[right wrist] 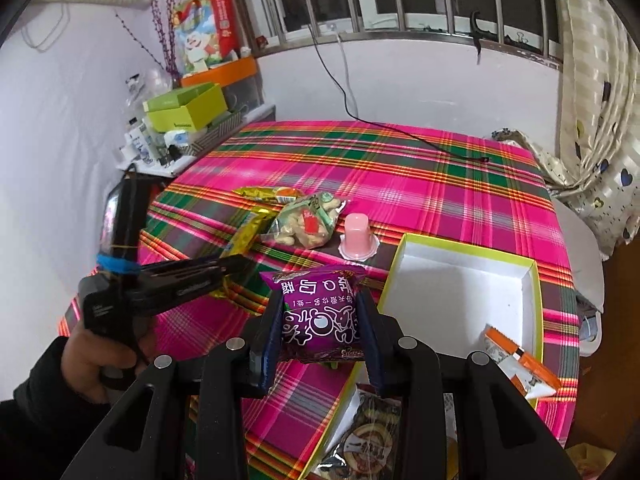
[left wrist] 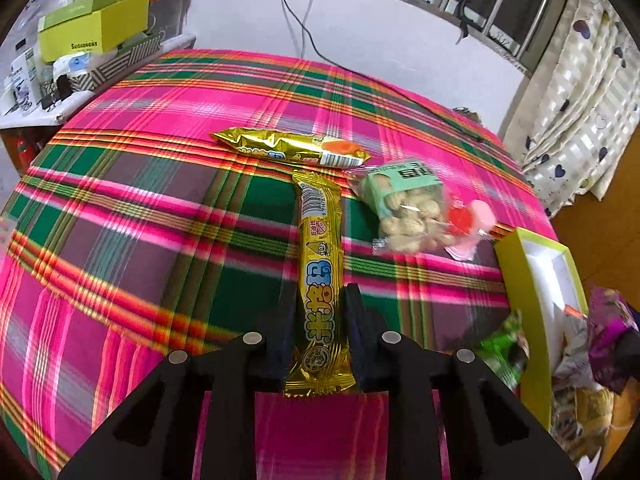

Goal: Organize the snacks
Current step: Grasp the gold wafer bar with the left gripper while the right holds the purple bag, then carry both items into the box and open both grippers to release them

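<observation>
Snacks in hand: the left gripper (left wrist: 318, 320) has its fingers (left wrist: 356, 320) pressed against the sides of a long gold snack bar (left wrist: 320, 264), which lies lengthwise on the plaid surface (left wrist: 160, 200) pointing away from the camera; the right gripper (right wrist: 322, 320) holds a purple snack packet (right wrist: 320, 312) between its fingers (right wrist: 370, 332), lifted above the surface.
Fingers: left pair narrow and clamped on the bar's lower half; right pair partly apart, each pressing a side of the packet.
Second gold bar (left wrist: 292, 148): lies crosswise just beyond the far tip of the held bar.
Peanut bag (left wrist: 408, 208): clear bag with a green label, just right of the held bar, resting on the surface.
Pink jelly cup (right wrist: 357, 236): upside down on its lid, just beside the peanut bag, between the bag and the box.
Yellow-green box (right wrist: 532, 308): open, white inside, at the right side of the surface; an orange-and-white packet (right wrist: 520, 364) leans in its near corner.
Near tray (right wrist: 344, 404): a second yellow-rimmed compartment below the right gripper holds wrapped snacks.
Hand (right wrist: 96, 364): in a dark sleeve, grips the left tool's handle at the left of the right wrist view.
Side shelf (left wrist: 36, 116): cluttered with bottles and green boxes, beyond the surface's left edge.
</observation>
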A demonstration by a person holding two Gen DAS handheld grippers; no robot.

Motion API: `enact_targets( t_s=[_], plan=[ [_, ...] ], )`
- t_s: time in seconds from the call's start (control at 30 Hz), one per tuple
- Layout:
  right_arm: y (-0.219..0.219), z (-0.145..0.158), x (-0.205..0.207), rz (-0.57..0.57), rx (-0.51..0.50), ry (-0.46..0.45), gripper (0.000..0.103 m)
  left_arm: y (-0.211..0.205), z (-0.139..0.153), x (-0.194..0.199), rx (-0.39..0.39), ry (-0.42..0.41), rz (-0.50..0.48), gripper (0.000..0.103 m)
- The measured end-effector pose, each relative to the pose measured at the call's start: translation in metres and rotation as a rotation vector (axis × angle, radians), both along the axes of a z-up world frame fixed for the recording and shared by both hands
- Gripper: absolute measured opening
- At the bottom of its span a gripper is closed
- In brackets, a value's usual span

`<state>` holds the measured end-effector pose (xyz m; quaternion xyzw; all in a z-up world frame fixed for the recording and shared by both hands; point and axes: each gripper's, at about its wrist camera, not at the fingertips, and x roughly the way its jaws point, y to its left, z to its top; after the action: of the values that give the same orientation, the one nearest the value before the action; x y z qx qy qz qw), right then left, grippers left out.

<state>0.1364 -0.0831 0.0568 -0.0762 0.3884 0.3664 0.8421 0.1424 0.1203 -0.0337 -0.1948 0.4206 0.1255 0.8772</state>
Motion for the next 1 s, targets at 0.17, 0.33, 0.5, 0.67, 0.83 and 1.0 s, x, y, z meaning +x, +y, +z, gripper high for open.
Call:
enact_targets(
  t_s=[0.17, 0.33, 0.5, 0.67, 0.83, 1.0],
  plan=[
    [-0.011, 0.007, -0.008, -0.017, 0.013, -0.021, 0.033, -0.003, 0.017, -0.025, -0.014, -0.058, -0.001, 0.024],
    [-0.021, 0.011, -0.013, -0.04, 0.021, -0.031, 0.033, -0.013, 0.038, -0.046, -0.028, -0.115, -0.029, 0.024],
    [-0.036, 0.015, -0.017, -0.069, 0.026, -0.038, 0.033, -0.034, 0.055, -0.06, -0.045, -0.156, -0.091, 0.024],
    [-0.048, 0.018, -0.022, -0.094, 0.029, -0.046, 0.033, -0.055, 0.065, -0.065, -0.053, -0.177, -0.146, 0.024],
    [-0.061, 0.021, -0.02, -0.127, 0.032, -0.05, 0.033, -0.072, 0.068, -0.065, -0.062, -0.178, -0.189, 0.024],
    [-0.079, 0.023, -0.012, -0.17, 0.033, -0.057, 0.033, -0.085, 0.071, -0.061, -0.071, -0.18, -0.221, 0.024]
  ],
)
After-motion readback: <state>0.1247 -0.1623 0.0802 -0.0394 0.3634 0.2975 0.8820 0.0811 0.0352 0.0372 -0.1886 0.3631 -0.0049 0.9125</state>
